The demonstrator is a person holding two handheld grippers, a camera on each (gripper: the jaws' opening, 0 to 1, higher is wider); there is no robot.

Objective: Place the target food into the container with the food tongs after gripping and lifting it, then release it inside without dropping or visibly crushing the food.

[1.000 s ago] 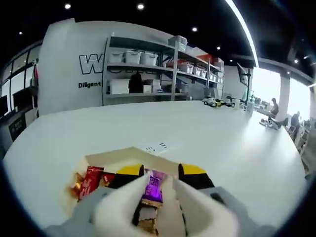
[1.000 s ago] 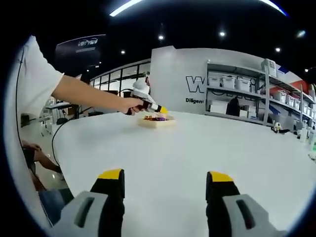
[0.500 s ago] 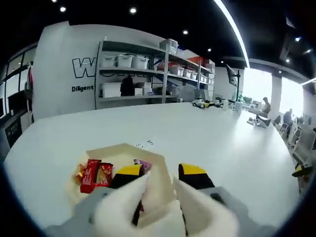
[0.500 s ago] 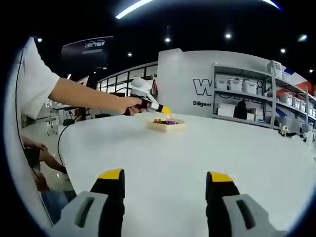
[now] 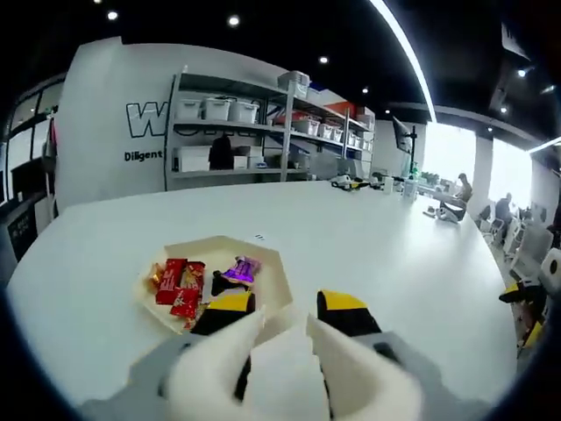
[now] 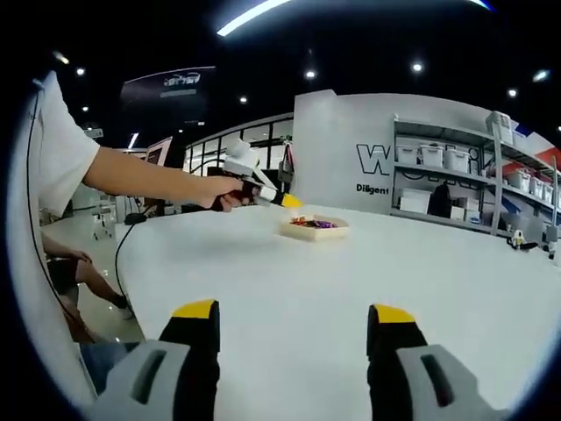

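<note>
Where the left gripper view looks down its own jaws, the left claw (image 5: 285, 326) rises from the bottom centre, its yellow-tipped jaws wrapped in white padding and standing apart with nothing between them. Just above the tips, in the lower left middle, a shallow beige hexagonal container (image 5: 273, 274) rests on the wide white table (image 5: 386, 246). Inside it lie red-wrapped candies (image 5: 175, 281) toward the left and a purple-wrapped candy (image 5: 239, 269) toward the right, near a dark piece. Grey metal shelving with white bins (image 5: 245, 123) stands against the wall in the upper middle.

In the right gripper view, the right claw (image 6: 294, 326) sits at the bottom, its black, yellow-capped jaws spread wide over bare table and grasping nothing. A person's bare arm (image 6: 149, 180) in a white short sleeve reaches from the left edge, roughly level, the hand (image 6: 226, 191) closed around the left claw's handle, whose yellow tip points toward the container at mid frame, close beside it.
</note>
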